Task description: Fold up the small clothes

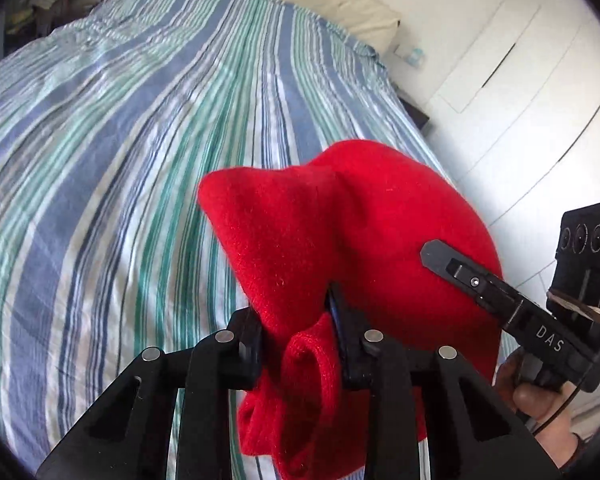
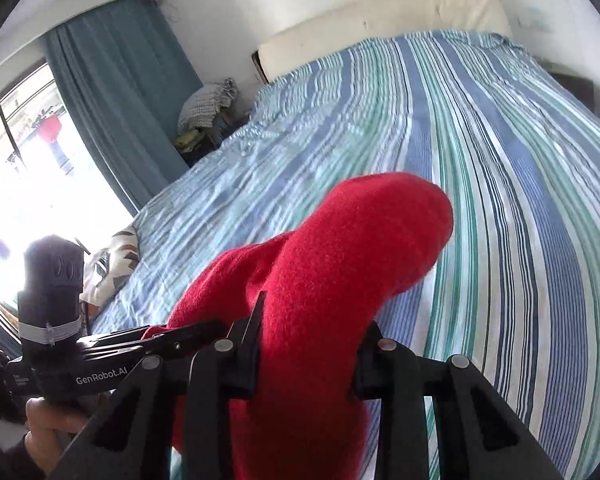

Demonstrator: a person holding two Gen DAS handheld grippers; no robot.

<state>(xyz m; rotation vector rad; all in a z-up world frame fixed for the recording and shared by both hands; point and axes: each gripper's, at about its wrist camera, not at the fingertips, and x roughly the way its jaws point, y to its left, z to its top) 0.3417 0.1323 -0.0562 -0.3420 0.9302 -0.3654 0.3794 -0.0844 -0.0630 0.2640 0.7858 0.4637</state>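
**Red sock, held aloft between both grippers, over the bed**

Item: one red sock [image 1: 340,224], fleecy, soft, limp. Location: in the air above the striped bed [image 1: 120,140], touching neither the cover nor anything else I can see

Left gripper [image 1: 300,344]: fingers pressed in on a bunched roll of the sock, which I take for the cuff end; cloth spills out below and fans away far and right

Right gripper [image 2: 308,364]: fingers pinching the sock at another part, the rounded end, probably the toe, standing up and far-right past the tips. From the left view its near finger lies flat against the cloth

Key relation: the sock's long axis runs from one gripper to the other, left to right, with both grips close together and slack bulging between. Neither hand is nearer; both already hold it

Judgement: I would draw the two apart to stretch it, then lower it flat on the bed, far of the fingers, before folding

Risk: thick cloth may slip from a shallow pinch
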